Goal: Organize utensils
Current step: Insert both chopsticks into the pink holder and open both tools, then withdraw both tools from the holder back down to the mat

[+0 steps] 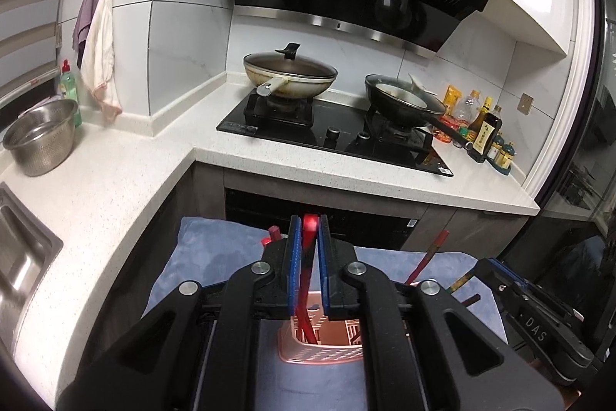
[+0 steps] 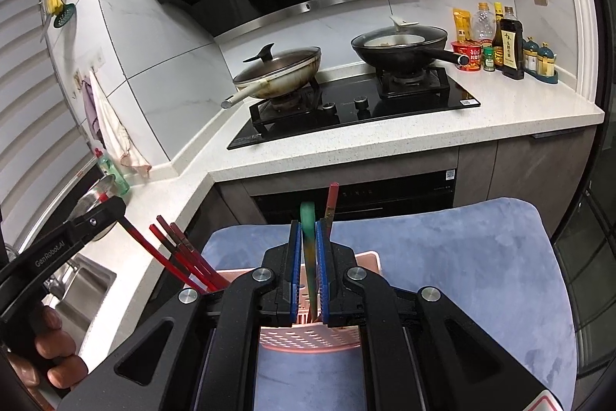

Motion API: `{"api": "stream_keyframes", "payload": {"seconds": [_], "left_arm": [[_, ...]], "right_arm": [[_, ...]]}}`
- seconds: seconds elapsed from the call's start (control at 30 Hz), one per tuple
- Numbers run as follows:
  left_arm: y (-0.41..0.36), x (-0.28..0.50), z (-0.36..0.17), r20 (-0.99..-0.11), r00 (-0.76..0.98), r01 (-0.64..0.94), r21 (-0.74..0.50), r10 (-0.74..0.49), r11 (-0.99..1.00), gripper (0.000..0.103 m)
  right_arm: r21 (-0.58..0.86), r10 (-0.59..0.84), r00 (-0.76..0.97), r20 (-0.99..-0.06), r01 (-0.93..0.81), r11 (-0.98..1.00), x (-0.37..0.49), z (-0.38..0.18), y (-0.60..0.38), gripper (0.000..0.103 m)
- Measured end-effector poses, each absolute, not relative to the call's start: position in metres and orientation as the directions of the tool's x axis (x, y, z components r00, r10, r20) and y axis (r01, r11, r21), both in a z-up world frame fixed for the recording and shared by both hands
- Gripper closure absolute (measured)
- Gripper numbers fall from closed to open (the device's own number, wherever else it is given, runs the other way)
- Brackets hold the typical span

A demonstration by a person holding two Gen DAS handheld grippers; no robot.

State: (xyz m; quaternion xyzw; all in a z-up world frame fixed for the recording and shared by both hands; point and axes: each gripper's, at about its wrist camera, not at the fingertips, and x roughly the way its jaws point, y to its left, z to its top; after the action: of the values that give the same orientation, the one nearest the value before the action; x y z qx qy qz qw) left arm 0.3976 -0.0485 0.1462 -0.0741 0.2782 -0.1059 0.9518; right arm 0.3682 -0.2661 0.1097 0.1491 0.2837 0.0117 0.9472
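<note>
A pink perforated utensil holder [image 1: 323, 345] stands on a blue cloth [image 1: 200, 257]; it also shows in the right wrist view [image 2: 308, 338]. My left gripper [image 1: 308, 230] is shut on a red utensil [image 1: 310, 224] whose lower end reaches into the holder. My right gripper [image 2: 307, 230] is shut on a green-handled utensil [image 2: 307, 214], its lower end also in the holder. Several red chopsticks [image 2: 181, 253] lean out of the holder's left side. Another reddish stick [image 2: 331, 199] stands just right of the green utensil.
An L-shaped white counter [image 1: 127, 187] holds a steel colander [image 1: 38, 137], a sink [image 1: 19, 249] and a black hob [image 1: 331, 133] with two pans. Sauce bottles [image 2: 504, 41] stand at the right. Dark cabinet fronts lie behind the cloth.
</note>
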Motion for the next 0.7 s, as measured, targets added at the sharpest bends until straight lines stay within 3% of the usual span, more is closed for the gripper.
{"api": "stream_keyframes", "payload": {"seconds": [0.07,0.2,0.7], "left_arm": [[-0.048,0.398,0.146,-0.517,0.821,0.159,-0.202,-0.243,0.966,0.092],[-0.045,0.393,0.147,-0.511,0.827,0.144,-0.208,-0.233,0.968,0.067],[-0.038,0.353,0.145,-0.519,0.827,0.142,-0.181,-0.217,0.973,0.065]], "right_arm": [[0.291,0.102,0.84,-0.533,0.069,0.954,0.367,0.11,-0.266,0.089],[0.293,0.103,0.839,-0.534,0.07,0.953,0.364,0.11,-0.266,0.089],[0.27,0.105,0.842,-0.529,0.05,0.962,0.321,0.115,-0.256,0.089]]}}
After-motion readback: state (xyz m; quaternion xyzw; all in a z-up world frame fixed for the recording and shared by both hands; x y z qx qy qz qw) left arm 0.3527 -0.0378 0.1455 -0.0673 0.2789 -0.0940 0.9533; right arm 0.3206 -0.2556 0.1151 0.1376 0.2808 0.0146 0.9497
